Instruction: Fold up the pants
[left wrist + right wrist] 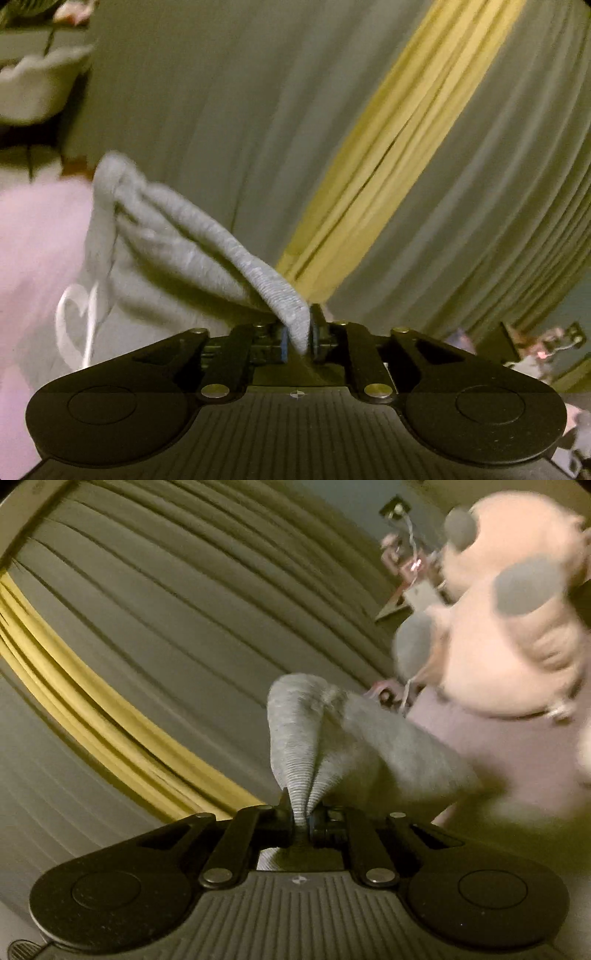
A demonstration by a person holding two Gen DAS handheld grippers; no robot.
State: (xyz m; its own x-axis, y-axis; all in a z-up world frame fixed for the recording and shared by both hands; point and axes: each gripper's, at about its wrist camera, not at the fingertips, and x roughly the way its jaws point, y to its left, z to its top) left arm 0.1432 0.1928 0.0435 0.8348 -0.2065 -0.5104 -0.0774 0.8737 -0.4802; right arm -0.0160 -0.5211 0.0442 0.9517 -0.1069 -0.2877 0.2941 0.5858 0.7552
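Grey ribbed knit, the waistband of the sweatpants [199, 236], is pinched tight in the left gripper [297, 338], and the right gripper [303, 818] is likewise clamped on a ribbed band of the same garment [332, 738]. Held aloft, the cloth runs forward and leftward from the left gripper, forward and rightward from the right. A white drawstring [74, 317] dangles. Beyond hang grey pleated curtains [221, 110] with a yellow panel [388, 147]; a pink plush toy [517, 627] blurs at right.
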